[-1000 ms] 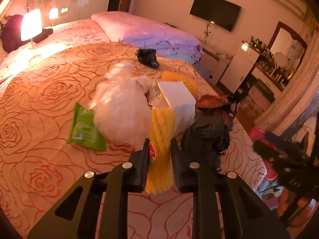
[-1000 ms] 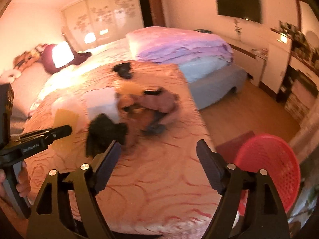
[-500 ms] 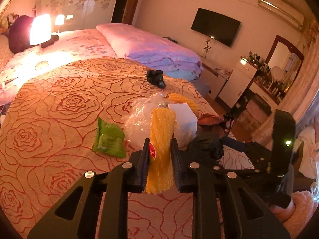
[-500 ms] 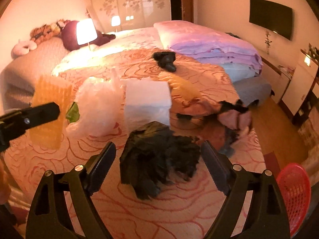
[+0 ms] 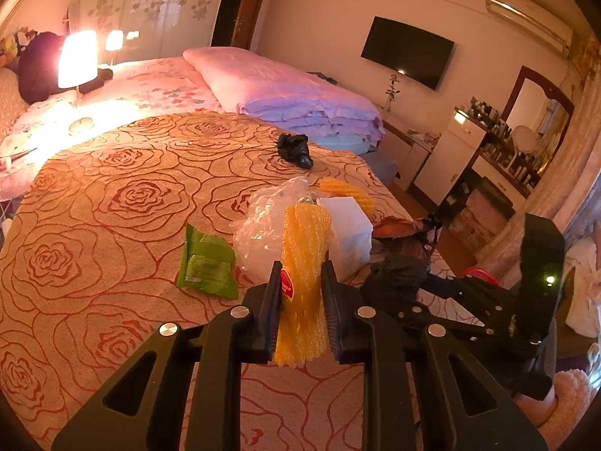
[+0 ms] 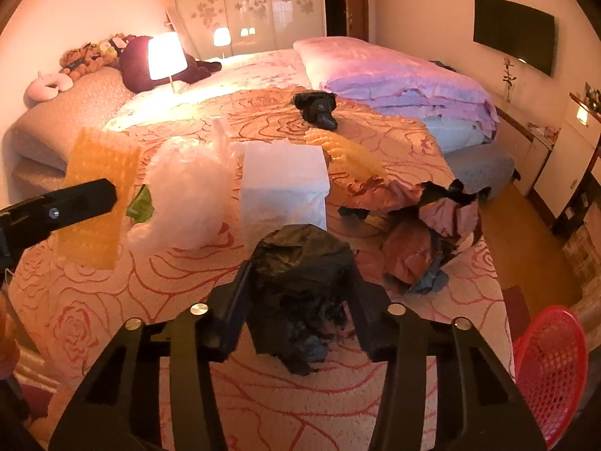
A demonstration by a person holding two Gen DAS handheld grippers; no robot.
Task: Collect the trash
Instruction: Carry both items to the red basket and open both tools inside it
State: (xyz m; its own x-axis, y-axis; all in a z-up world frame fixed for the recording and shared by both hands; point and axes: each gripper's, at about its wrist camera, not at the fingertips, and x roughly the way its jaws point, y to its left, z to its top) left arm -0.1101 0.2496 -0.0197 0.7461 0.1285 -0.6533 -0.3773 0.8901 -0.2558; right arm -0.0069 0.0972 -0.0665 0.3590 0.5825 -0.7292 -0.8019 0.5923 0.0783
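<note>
On a rose-patterned bedspread [image 5: 97,203], the left gripper [image 5: 300,293] stays clamped on a yellow foam net sleeve [image 5: 304,263], its fingers pressed against both sides exactly as they were a second ago. The change is on the other side: the right gripper [image 6: 298,293], whose fingers stood wide apart half a second ago with the crumpled black plastic bag [image 6: 300,285] lying loose between them, is now closing, and both pads press into the bag's sides.

In the right wrist view, the white paper package [image 6: 283,191] sits at 12 o'clock from the bag, a clear plastic bag [image 6: 188,203] at 10 o'clock, and torn pink-and-black wrapping [image 6: 424,233] at 2 o'clock. A red mesh basket [image 6: 548,368] stands off the bed at 4 o'clock.

In the left wrist view, a green snack packet [image 5: 206,263] lies at 9 o'clock from the clamped sleeve, unmoved over the last half second. A second yellow net sleeve [image 5: 347,189] and another black bag [image 5: 295,148] rest farther up the bedspread at 12 o'clock.
</note>
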